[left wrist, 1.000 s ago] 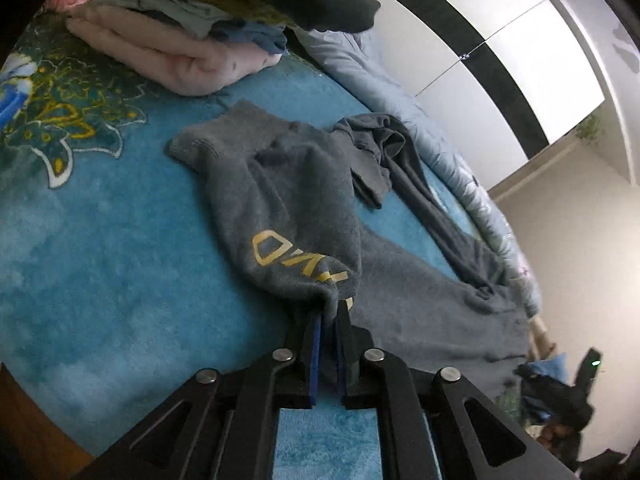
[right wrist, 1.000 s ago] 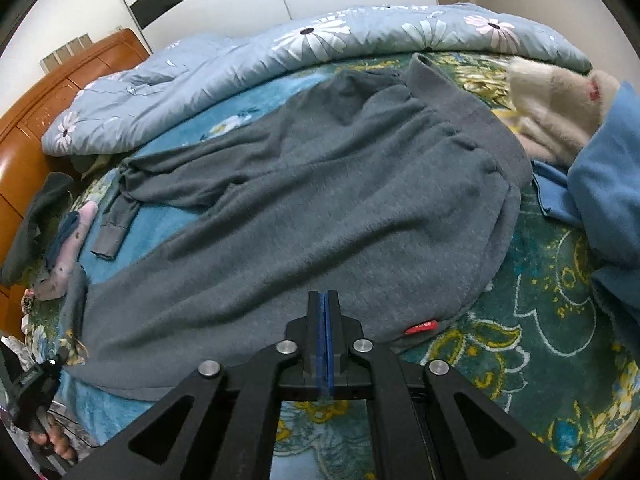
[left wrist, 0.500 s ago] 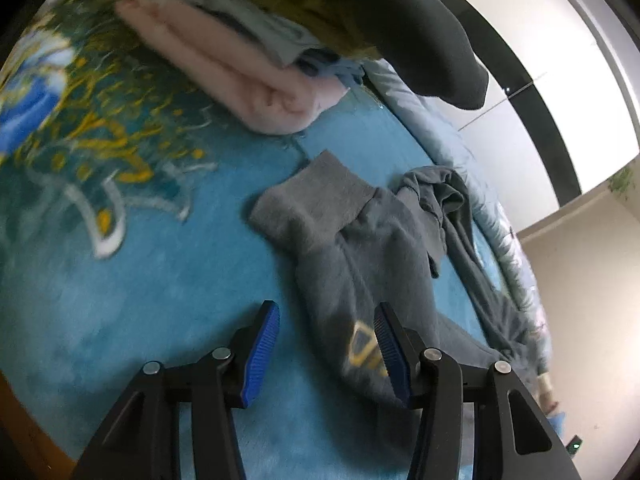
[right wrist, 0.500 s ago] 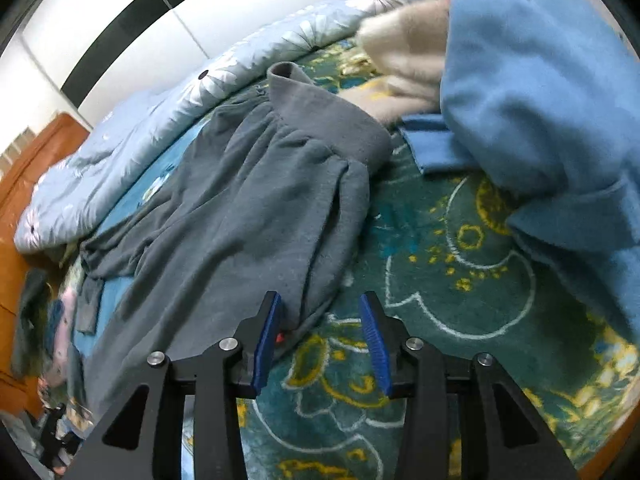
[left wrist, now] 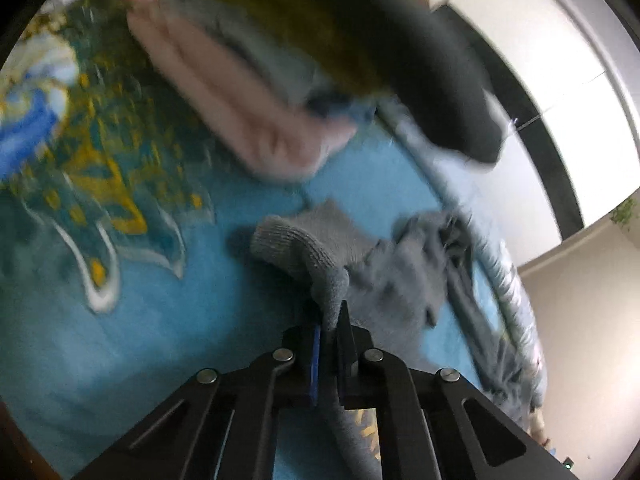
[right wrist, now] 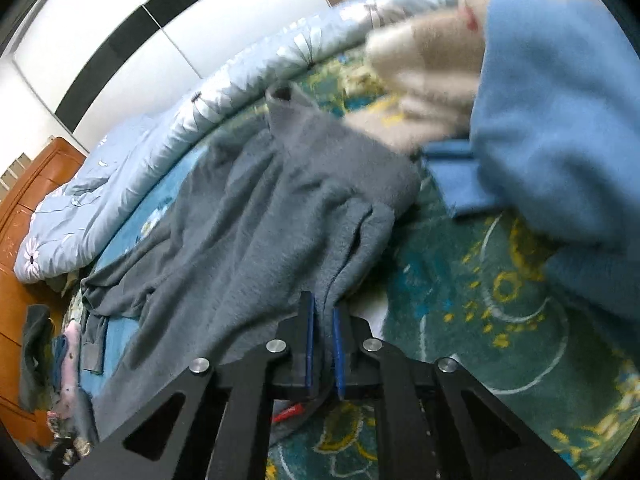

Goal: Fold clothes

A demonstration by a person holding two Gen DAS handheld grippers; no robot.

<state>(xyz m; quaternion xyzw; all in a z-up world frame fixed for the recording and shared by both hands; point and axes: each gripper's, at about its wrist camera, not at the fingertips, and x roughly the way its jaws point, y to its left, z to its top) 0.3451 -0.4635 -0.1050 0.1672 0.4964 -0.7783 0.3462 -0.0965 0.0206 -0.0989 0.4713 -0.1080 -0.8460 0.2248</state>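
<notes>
A grey sweatshirt (right wrist: 256, 216) lies spread on the teal patterned blanket (right wrist: 480, 320). In the left wrist view its folded sleeve with a ribbed cuff (left wrist: 296, 240) shows, with yellow lettering partly hidden under the fingers. My left gripper (left wrist: 330, 320) is shut on the sleeve fabric just behind the cuff. My right gripper (right wrist: 322, 312) is shut on the sweatshirt's hem edge, with a red tag (right wrist: 288, 414) below the jaws.
A stack of folded clothes, pink (left wrist: 240, 120) with dark ones on top (left wrist: 420, 72), sits near the left gripper. A blue garment (right wrist: 560, 120) and a cream one (right wrist: 424, 68) lie right of the hem. A floral duvet (right wrist: 160, 152) runs along the far side.
Half a second ago both grippers were open. Now the left has shut on the sleeve near the cuff and the right has shut on the hem edge.
</notes>
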